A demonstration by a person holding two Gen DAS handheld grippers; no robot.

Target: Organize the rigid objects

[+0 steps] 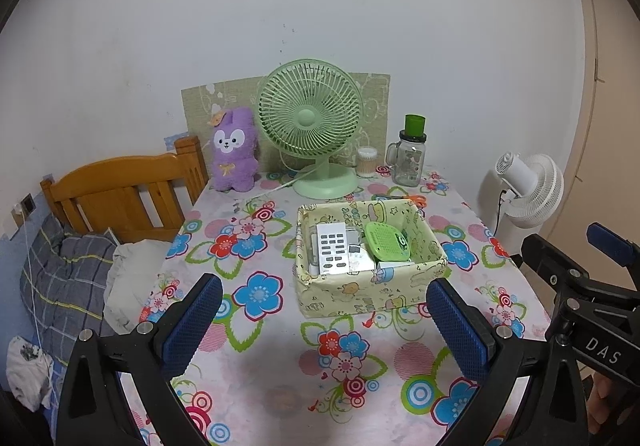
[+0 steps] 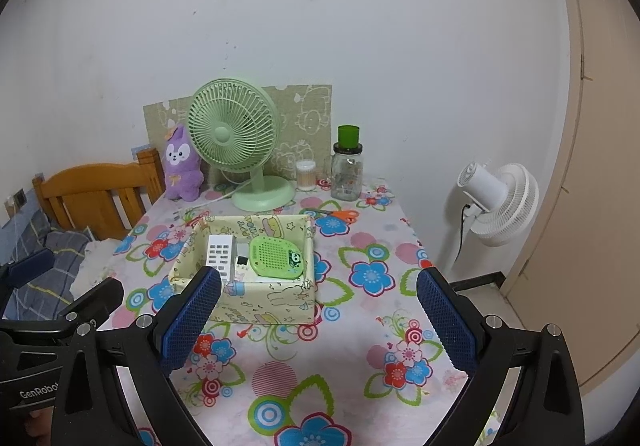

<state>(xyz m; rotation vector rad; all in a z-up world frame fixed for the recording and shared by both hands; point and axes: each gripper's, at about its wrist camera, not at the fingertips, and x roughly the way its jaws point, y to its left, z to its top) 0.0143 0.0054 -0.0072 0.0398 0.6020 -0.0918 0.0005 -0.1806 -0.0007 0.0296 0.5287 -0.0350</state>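
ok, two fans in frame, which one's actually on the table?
The green fan, standing at the table's back edge beside the purple plush. The white fan is off the table to its right, by the wall.

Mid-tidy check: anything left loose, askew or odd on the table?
Only the orange-handled scissors look stray, lying flat on the tablecloth behind the fabric box, not in it. The white remote and green perforated gadget sit inside. Nothing looks spilled or damaged.
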